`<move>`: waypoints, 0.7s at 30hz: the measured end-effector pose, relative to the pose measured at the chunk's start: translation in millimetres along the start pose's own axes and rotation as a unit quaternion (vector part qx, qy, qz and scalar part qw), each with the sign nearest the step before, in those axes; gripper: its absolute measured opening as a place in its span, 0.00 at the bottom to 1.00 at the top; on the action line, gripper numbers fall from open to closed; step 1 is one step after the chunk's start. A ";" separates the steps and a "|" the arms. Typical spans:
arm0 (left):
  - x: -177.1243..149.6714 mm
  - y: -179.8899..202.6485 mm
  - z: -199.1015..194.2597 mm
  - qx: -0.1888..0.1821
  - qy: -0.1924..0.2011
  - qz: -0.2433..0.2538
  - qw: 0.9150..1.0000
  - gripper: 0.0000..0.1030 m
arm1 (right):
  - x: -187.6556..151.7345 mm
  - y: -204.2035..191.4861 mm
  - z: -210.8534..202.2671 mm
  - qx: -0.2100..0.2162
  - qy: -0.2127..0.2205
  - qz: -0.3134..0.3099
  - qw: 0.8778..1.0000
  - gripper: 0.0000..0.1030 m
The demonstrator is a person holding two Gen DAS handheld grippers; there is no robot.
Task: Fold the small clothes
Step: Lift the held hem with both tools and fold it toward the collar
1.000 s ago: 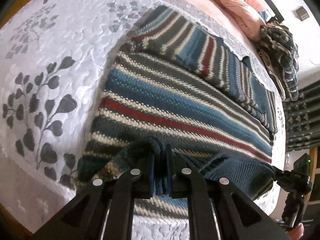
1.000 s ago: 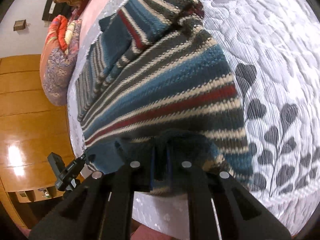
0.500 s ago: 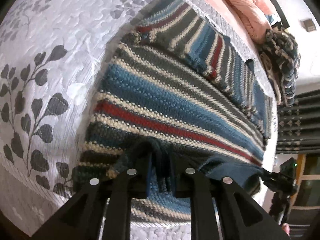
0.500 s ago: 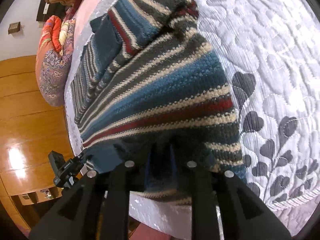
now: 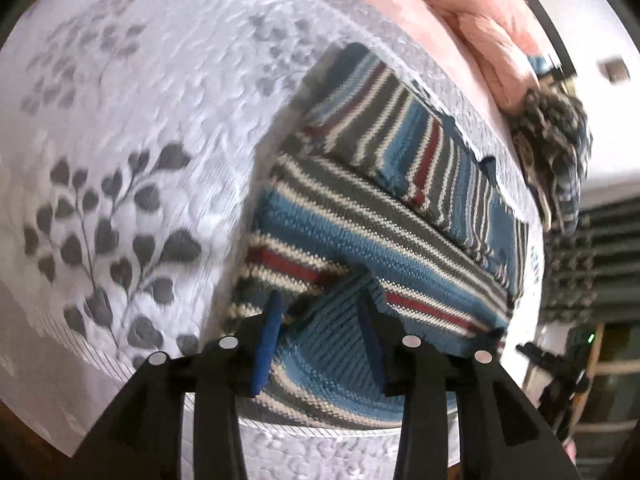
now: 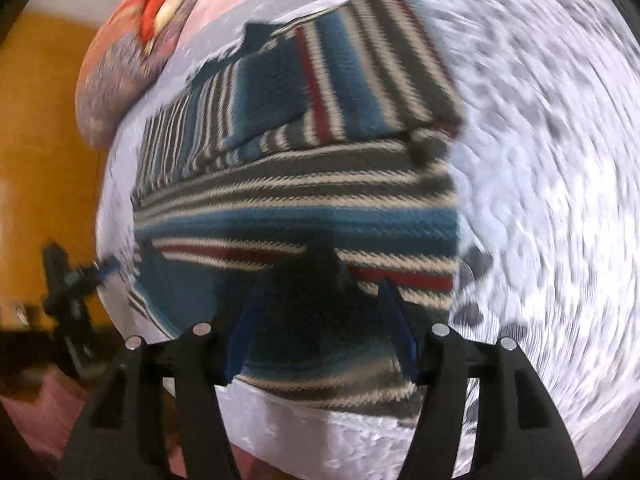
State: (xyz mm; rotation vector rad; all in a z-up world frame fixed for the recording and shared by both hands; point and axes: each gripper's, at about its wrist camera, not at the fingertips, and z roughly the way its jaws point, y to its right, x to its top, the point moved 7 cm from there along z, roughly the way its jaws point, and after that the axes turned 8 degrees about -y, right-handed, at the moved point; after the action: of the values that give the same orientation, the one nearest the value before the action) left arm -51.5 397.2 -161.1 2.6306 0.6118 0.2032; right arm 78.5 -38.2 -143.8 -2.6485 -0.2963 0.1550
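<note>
— Both grippers have been opened since half a second ago, when the sweater's near hem was clamped in each; what is seen now?

— The left gripper (image 5: 318, 304) is held with its fingers spread apart, and the hem of the striped knit sweater (image 5: 360, 216) is draped loosely between them. The right gripper (image 6: 320, 284) is likewise spread wide, nothing pinched.

— Where is the sweater laid?

— It is spread flat on the white leaf-patterned bedspread (image 5: 132, 128), at the near edge. Blue, grey, cream and red stripes are shown, and one sleeve is folded across the body. A pink quilt (image 5: 488, 28) is piled beyond it.

— Is the right view sharp?

— It is blurred by motion.
</note>
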 end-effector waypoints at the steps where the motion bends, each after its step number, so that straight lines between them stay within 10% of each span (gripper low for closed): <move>1: 0.6 6.6 2.7 0.009 -0.003 0.021 1.000 0.41 | 1.3 -5.4 4.1 -0.004 -0.007 -0.015 1.000 0.58; 6: -2.5 31.7 32.3 0.069 -0.033 0.137 0.988 0.46 | -0.8 -18.4 35.3 -0.031 -0.067 -0.080 0.994 0.61; 14: -4.5 36.0 72.3 0.112 -0.062 0.190 0.973 0.51 | -8.9 -14.6 60.7 -0.075 -0.103 -0.107 0.986 0.61; 21: -16.7 62.3 81.0 0.102 -0.073 0.221 0.967 0.37 | -13.0 -15.6 59.3 -0.096 -0.092 -0.116 0.984 0.16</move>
State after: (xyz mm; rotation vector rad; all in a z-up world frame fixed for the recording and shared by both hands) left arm -23.4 308.8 -207.1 2.9177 -0.0145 0.0774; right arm 53.7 -1.7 -188.2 -2.7652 -0.7112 0.3081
